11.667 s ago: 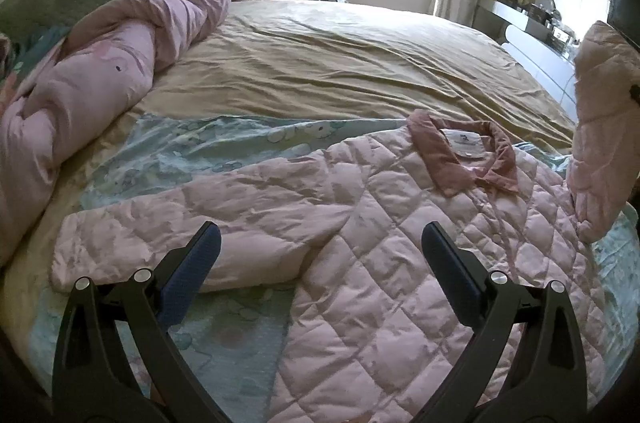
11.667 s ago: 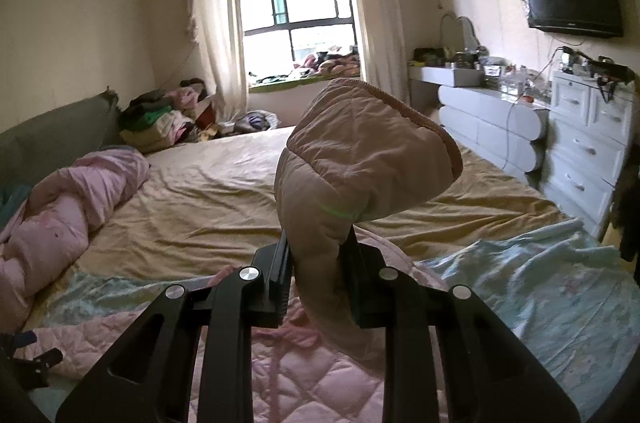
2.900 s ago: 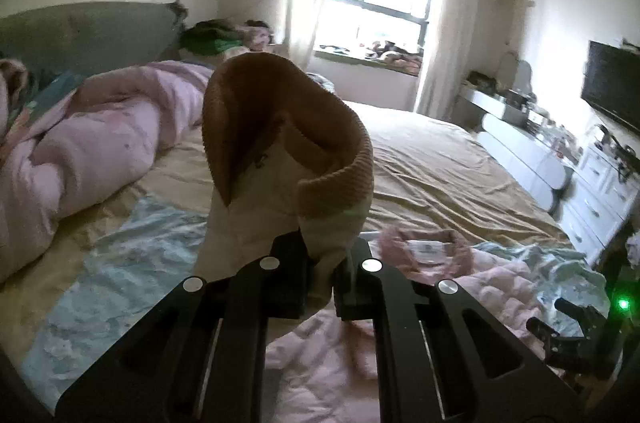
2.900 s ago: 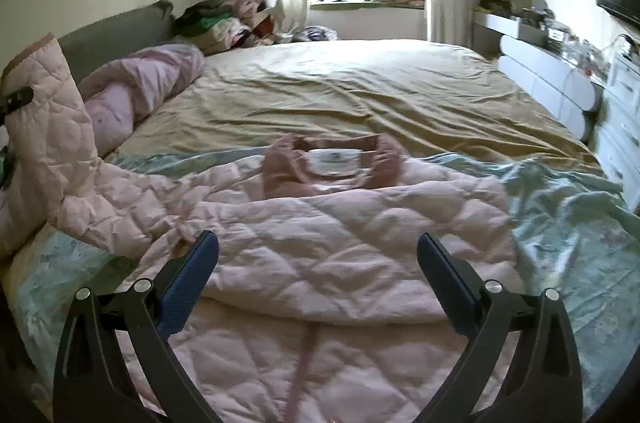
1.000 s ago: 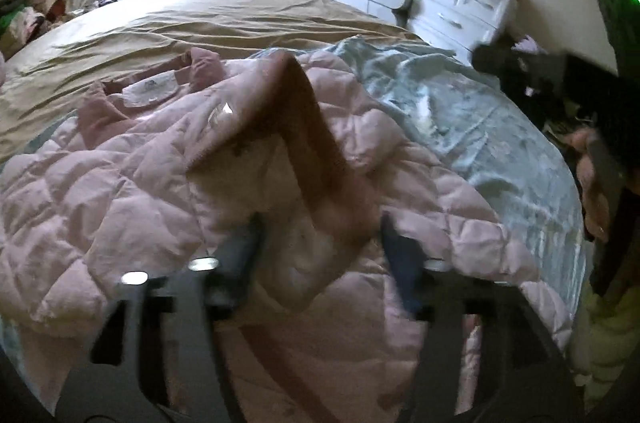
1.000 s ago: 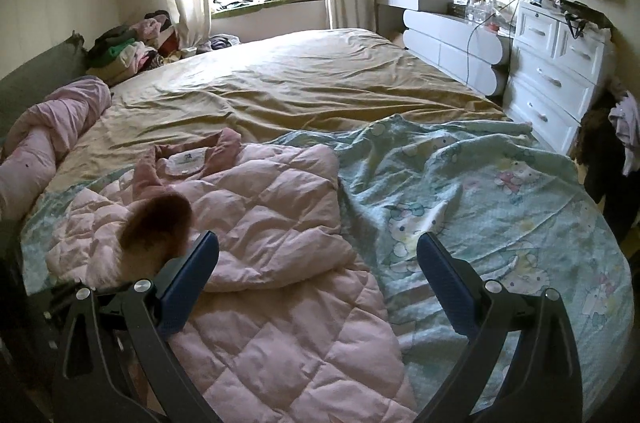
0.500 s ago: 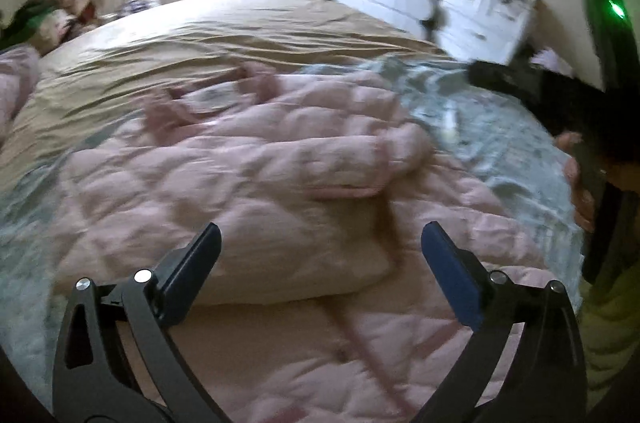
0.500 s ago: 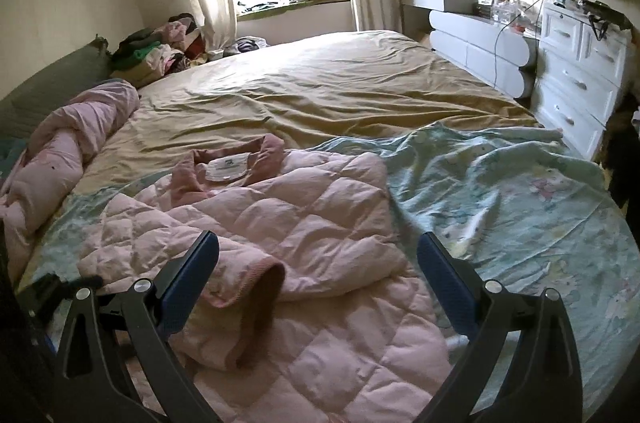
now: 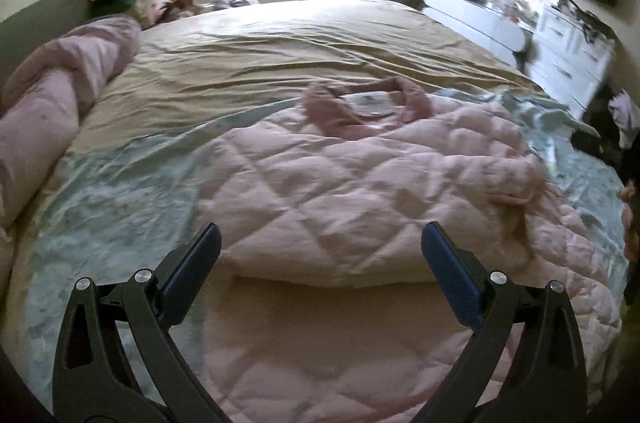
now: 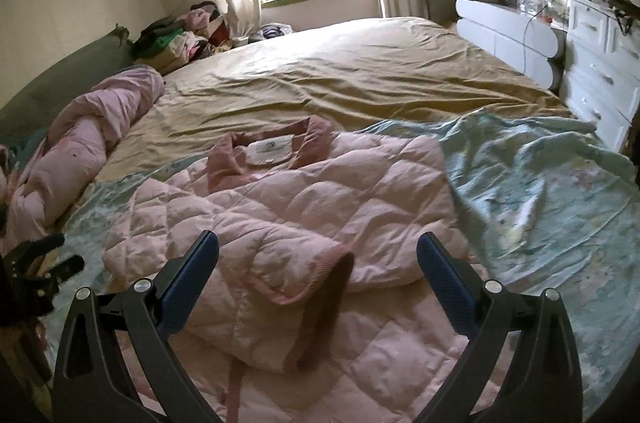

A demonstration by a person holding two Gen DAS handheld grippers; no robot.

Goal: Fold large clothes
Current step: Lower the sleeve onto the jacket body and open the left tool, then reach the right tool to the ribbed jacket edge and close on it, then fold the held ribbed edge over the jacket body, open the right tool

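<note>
Bed (image 10: 360, 71) fills frame, tan sheet across top half. Pale green printed cover (image 10: 540, 191) spreads lower right. Pink rolled quilt (image 10: 80, 147) lies along left edge. Pink quilted jacket (image 10: 320, 191) sits centre on green cover, both sleeves folded across front, collar (image 10: 272, 147) toward window. Left gripper (image 9: 320, 247) low centre, fingers wide apart, empty. Right gripper (image 10: 318, 251) low centre, fingers wide apart above sleeve cuff (image 10: 316, 283), nothing gripped.

Pale pink diamond-quilted jacket (image 10: 320, 207), dusty-rose collar (image 10: 316, 139); mint cartoon-print sheet (image 10: 540, 183); tan bedspread (image 10: 360, 75)
</note>
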